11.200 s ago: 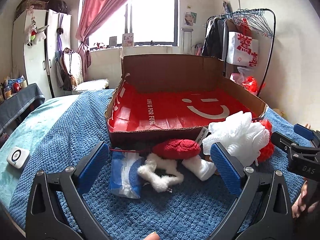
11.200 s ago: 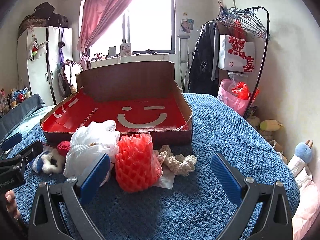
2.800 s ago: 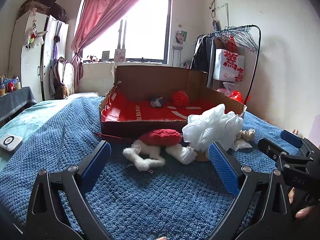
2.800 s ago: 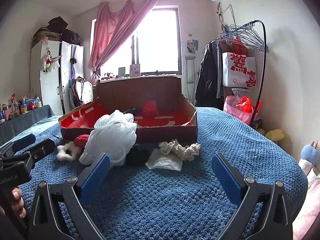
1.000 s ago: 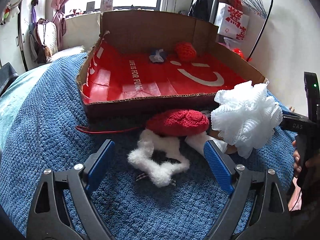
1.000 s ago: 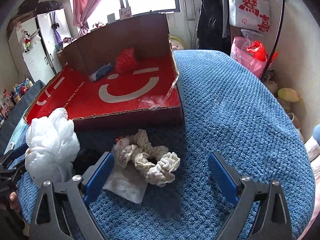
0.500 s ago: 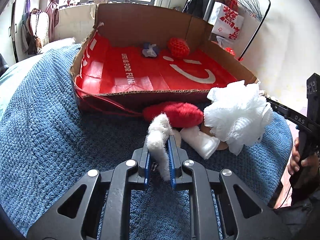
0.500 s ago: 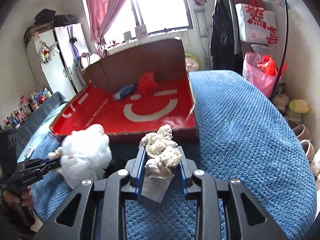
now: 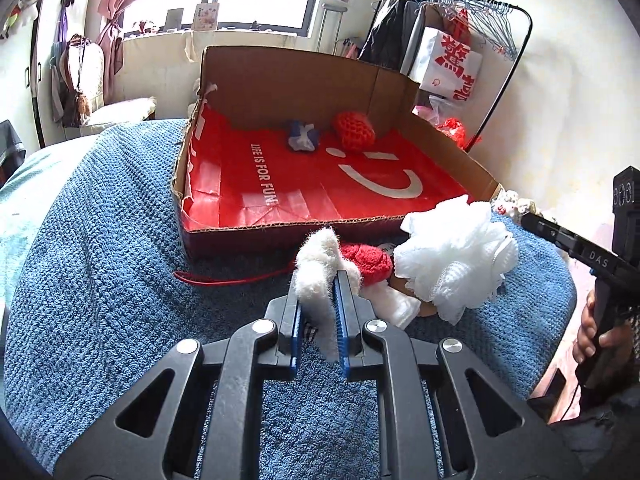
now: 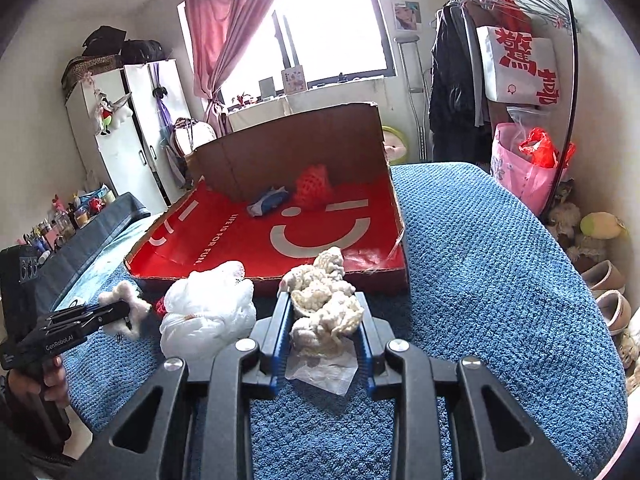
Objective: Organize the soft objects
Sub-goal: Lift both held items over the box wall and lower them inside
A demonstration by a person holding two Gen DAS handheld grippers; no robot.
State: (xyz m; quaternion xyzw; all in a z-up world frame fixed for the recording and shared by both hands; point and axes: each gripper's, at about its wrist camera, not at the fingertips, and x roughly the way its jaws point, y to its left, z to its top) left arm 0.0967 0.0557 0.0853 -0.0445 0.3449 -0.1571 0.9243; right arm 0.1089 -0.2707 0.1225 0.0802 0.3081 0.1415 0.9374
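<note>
Gripping now, formerly open: left gripper [image 9: 316,288] fluffy scrunchie [image 9: 314,264], right gripper [image 10: 322,312] cream scrunchie [image 10: 324,300]

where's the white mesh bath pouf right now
In the left wrist view the white mesh pouf lies right of centre on the blue blanket, before the cardboard box, beside the red knit piece.

blanket [image 9: 100,240]: rough knit cloth | box [image 9: 288,76]: matt cardboard, glossy red lining | loofah [image 9: 452,256]: white mesh

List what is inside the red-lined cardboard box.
Inside the red-lined cardboard box, near its back wall, lie a crumpled blue-and-white cloth and a red knitted ball. The rest of the floor shows bare; the strip behind its near wall is hidden.
</note>
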